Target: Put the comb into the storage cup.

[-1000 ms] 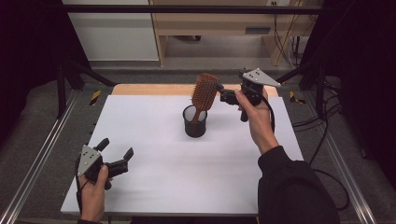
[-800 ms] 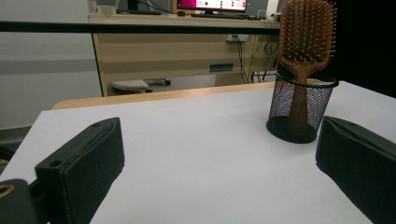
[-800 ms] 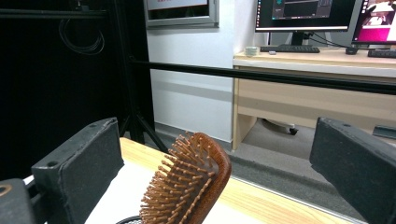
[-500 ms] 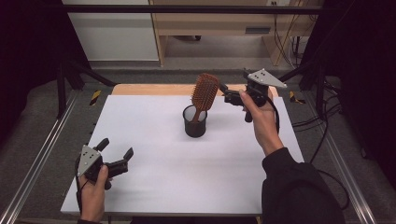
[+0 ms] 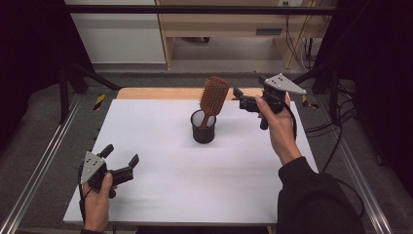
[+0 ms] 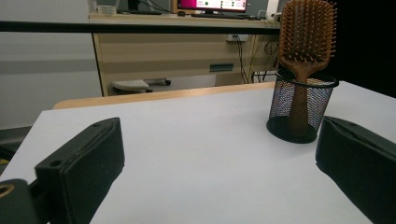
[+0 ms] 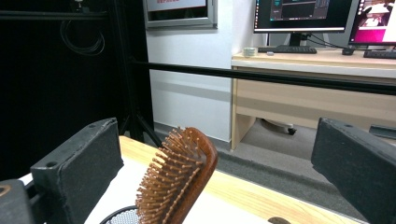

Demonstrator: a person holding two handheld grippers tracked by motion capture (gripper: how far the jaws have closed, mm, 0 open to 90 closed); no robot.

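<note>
Near the far middle of the white table top (image 5: 160, 190), a brown wooden paddle hairbrush (image 5: 213, 96) stands handle-down in a small black wire-mesh cup (image 5: 203, 127), its bristled head leaning out over the cup's rim and tilted toward the right. The right gripper (image 5: 239, 98) hangs in the air just beside that head, at about its height, jaws spread wide and pinching nothing; in the right gripper view the brush head (image 7: 180, 179) rises between the two black jaws but touches neither. The brush looks freshly seated in the cup with the gripper clear of it, so I judge the placing step to be at its end, though an approach to grasp the head cannot be ruled out from the pictures alone. If the brush is to be left, the next move calls for drawing the right gripper away without clipping the leaning head, since a knock could tip the light cup; if it is to be lifted, the jaws must close across the head's narrow edges. The left gripper (image 5: 119, 163) rests low near the front left corner, well apart from the cup, jaws likewise spread and empty. The white top lies over a pale wooden board (image 5: 151, 93) that shows at the far edge, between metal rails (image 5: 41, 168); beyond are a light wooden desk (image 7: 322, 86) with monitors (image 7: 301, 15), a grey floor and dark curtains.
</note>
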